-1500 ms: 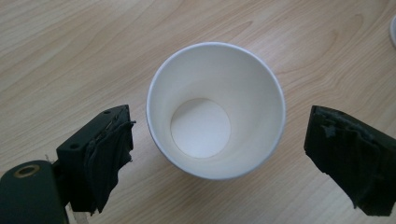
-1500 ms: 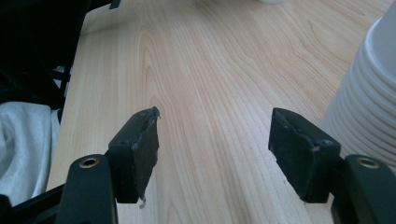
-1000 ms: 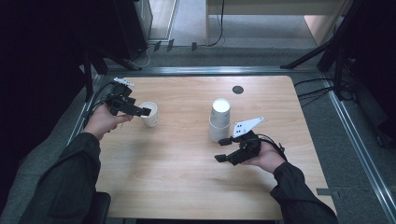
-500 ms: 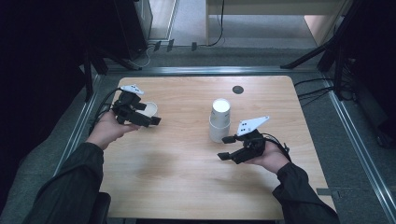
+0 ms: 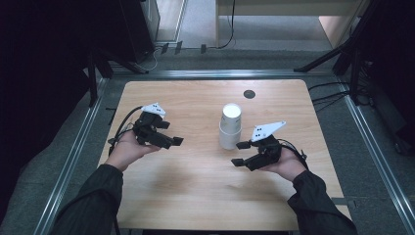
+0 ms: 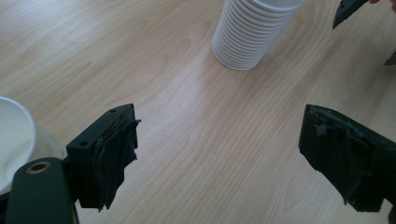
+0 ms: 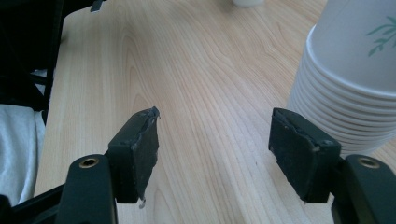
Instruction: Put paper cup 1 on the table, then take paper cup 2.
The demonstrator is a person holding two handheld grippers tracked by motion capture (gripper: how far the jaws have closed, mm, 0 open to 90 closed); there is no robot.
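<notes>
— What are you counting on the table (image 5: 195, 196) right now?

— I'm seeing one stack of white paper cups (image 5: 230, 126), upside down, roughly fifteen rims showing in the left gripper view, though I can't count them exactly.

— Any loose cups?

— One single white cup (image 6: 16, 140), sitting just beside the left gripper (image 5: 172, 141).

— And grippers?

— Two are showing: that one and the right gripper (image 5: 239, 153), one in each hand. One dark round spot (image 5: 249, 94) is showing near the far edge.

Matt pale wood-grain tabletop (image 5: 195, 196); smooth white paper cups (image 5: 230, 126), ribbed where stacked; fingers (image 7: 140, 149) of matt black plastic with rough, torn pads.
</notes>
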